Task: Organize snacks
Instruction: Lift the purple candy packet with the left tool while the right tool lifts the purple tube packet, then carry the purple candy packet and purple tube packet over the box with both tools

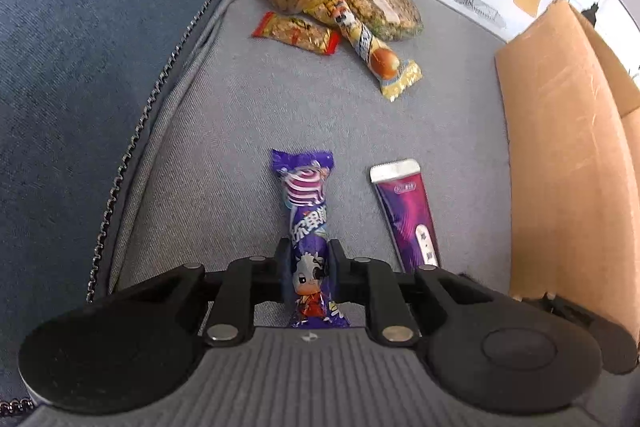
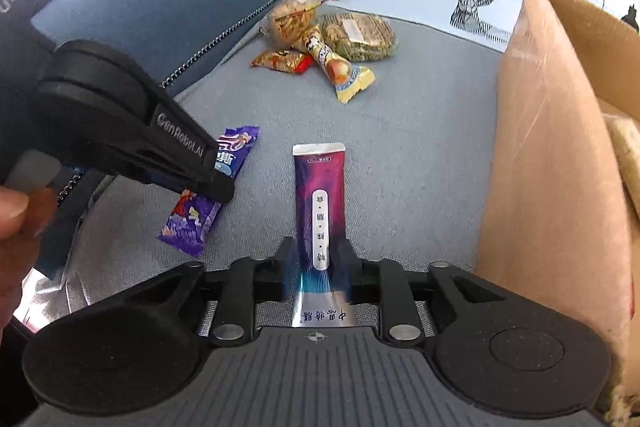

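Currently the left tongs (image 1: 308, 269) pinch the purple cow-print candy bar (image 1: 306, 223) at lower centre, on the grey sofa cushion (image 1: 224, 147). Right tongs (image 2: 316, 261) pinch the purple tube sachet (image 2: 319, 203) (lower centre). Remaining snack pile (image 2: 324, 35) sits upper centre; cardboard box (image 2: 556, 163) stands at right.

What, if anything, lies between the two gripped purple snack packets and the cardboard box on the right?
Nothing visible does. The left gripper is shut on the purple cartoon-cow candy packet, the right gripper on the purple-magenta flat sachet. Only bare grey sofa cushion separates them from the brown cardboard box; its upright wall must be cleared.
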Tool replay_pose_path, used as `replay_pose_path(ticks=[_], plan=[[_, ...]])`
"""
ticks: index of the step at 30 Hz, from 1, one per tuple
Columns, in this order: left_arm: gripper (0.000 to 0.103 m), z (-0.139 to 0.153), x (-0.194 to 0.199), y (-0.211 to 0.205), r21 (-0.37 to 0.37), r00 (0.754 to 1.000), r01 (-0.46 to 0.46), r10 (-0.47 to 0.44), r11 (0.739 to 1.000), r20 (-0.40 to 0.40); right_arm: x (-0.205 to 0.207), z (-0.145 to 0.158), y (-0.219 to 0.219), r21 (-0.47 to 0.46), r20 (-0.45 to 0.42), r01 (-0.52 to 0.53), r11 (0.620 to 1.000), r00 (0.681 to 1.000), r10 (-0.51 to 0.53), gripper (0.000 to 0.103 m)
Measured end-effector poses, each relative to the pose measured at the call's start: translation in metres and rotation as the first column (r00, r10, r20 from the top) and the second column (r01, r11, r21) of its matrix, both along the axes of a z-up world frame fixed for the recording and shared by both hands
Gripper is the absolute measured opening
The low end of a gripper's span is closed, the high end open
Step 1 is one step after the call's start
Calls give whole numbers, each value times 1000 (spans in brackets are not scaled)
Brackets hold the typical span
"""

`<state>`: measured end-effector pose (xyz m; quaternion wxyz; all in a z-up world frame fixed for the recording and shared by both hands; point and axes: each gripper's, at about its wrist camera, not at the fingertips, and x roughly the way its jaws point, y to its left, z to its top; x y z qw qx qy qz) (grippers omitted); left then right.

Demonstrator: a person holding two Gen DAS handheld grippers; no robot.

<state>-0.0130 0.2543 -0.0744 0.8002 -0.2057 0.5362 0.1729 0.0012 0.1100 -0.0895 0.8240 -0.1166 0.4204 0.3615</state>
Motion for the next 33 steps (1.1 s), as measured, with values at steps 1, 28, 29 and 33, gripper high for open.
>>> replay_pose_path(ticks=[1,28,29,33], plan=[[24,-1,1,-1,1,1000,8,-8,1000,-5,1,-2,2,-2,-5,7,1000,1000,-7,40],[15,50,-18,-6,12,953,-99,91,995,290,-19,63,-29,177,245,-18,984,969,-26,17],[15,55,-19,-7,15,947,-100,90,995,308,-20,70,-34,196,259,-21,980,965,-31,17],[15,68,-21,-12,18,927,-103,89,995,365,-19,100,-59,259,300,-29,965,952,-52,17]])
